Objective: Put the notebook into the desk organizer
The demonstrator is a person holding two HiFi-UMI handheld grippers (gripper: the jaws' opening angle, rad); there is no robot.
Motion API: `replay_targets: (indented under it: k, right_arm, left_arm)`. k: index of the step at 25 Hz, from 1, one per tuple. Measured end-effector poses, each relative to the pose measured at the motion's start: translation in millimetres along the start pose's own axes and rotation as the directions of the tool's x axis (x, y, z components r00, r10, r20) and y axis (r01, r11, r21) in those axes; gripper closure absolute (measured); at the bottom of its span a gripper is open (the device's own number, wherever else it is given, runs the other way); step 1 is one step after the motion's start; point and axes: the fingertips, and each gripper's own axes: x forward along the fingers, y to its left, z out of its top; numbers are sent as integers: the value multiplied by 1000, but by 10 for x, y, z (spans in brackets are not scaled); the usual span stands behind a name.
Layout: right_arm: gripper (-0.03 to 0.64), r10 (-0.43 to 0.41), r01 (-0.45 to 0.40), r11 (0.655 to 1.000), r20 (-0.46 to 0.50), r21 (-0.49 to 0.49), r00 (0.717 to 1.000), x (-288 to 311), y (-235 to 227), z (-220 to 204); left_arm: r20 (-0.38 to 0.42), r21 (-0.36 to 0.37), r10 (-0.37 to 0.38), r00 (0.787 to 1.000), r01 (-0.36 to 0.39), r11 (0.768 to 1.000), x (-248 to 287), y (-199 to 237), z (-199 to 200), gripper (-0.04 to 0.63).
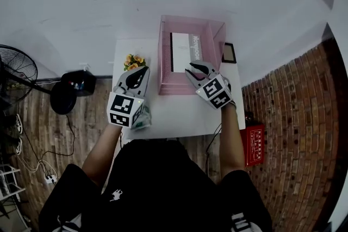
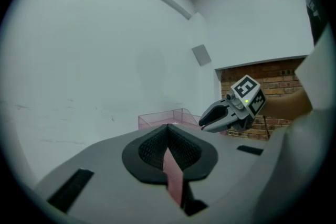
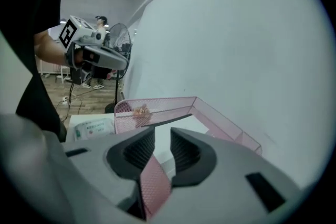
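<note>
Seen from above, a small white table [image 1: 174, 111] stands against a pale wall, with brick-patterned floor to either side; a person in a dark top holds a two-jaw gripper in each hand over it.

A pink wire-mesh desk organizer [image 1: 166, 65], an open rectangular tray with tall sides, sits at the far edge of the table; inside it is the white notebook with a black spine [image 1: 185, 51], its cover facing up and dark print along one side; the notebook touches neither gripper.

The right gripper [image 1: 198, 69] hangs over the organizer's near right corner; in its own view the two black ribbed fingers [image 3: 185, 150] stand a narrow way apart, pink mesh showing in the gap lower down, and the pads press on nothing.

The left gripper [image 1: 140, 72] hovers left of the organizer, apart from it; in its own view the fingertips meet, with a pink sliver behind them that I cannot identify.

A small bunch of orange and yellow flowers [image 1: 133, 61] sits beside the organizer's left wall; a white packet with green print [image 3: 92, 127] lies on the table below the left gripper; a small dark-framed picture [image 1: 229, 52] lies to the organizer's right; a black standing fan [image 1: 16, 70] is on the floor at far left; a red box [image 1: 254, 144] is on the floor at right.
</note>
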Motion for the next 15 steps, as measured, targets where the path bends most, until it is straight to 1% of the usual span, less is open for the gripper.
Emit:
replay_targets:
  k: [1, 4, 7, 9, 12, 15]
  right_arm:
    - [543, -24, 24, 999, 15, 37, 1000, -34, -8, 14]
    - [615, -107, 97, 986, 69, 135, 992, -164, -33, 76]
    - [615, -184, 149, 960, 134, 235, 974, -317, 0, 147]
    - [615, -239, 187, 938, 156, 290, 958, -408, 44, 159]
    - [615, -322, 239, 891, 166, 386, 932, -525, 121, 126]
    - [615, -391, 250, 825, 191, 507, 900, -672, 196, 125]
  left_arm:
    - [2, 4, -17, 1000, 17, 1000, 9, 1, 3, 594]
    - [13, 15, -67, 998, 67, 998, 36, -5, 11, 593]
    - [26, 38, -117, 993, 116, 993, 47, -26, 9, 594]
    - [33, 40, -132, 991, 131, 991, 44, -19, 6, 593]
    - [42, 44, -152, 988, 150, 988, 29, -1, -8, 594]
    - [44, 37, -181, 983, 179, 983, -3, -9, -34, 594]
